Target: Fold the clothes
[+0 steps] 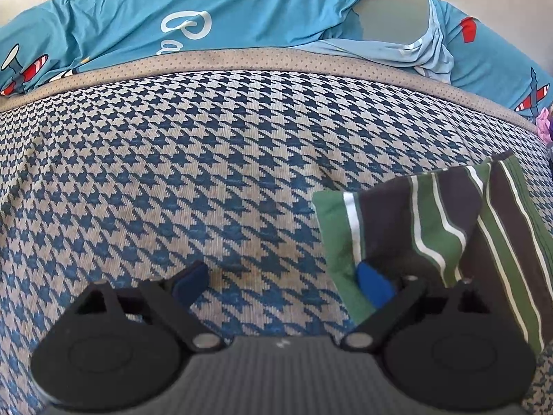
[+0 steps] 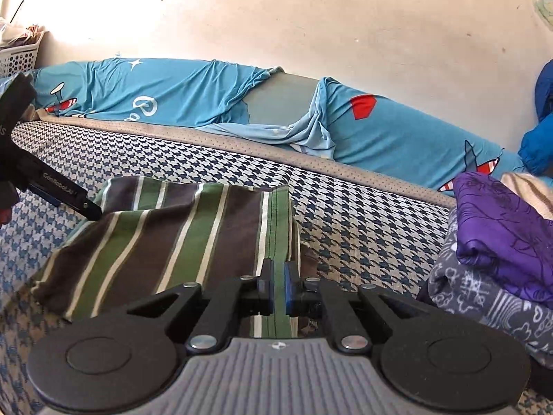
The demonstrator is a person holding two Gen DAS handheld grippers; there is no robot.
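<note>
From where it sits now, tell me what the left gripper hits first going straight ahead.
Most likely only the houndstooth mattress under the open left gripper, then the blue sheet. The striped shirt lies off to its right.

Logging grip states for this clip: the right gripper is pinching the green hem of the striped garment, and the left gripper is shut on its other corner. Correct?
Not quite. The left gripper is open, its fingers spread wide beside the striped garment, as the left wrist view shows. The right gripper is indeed pinching the green hem.
</note>
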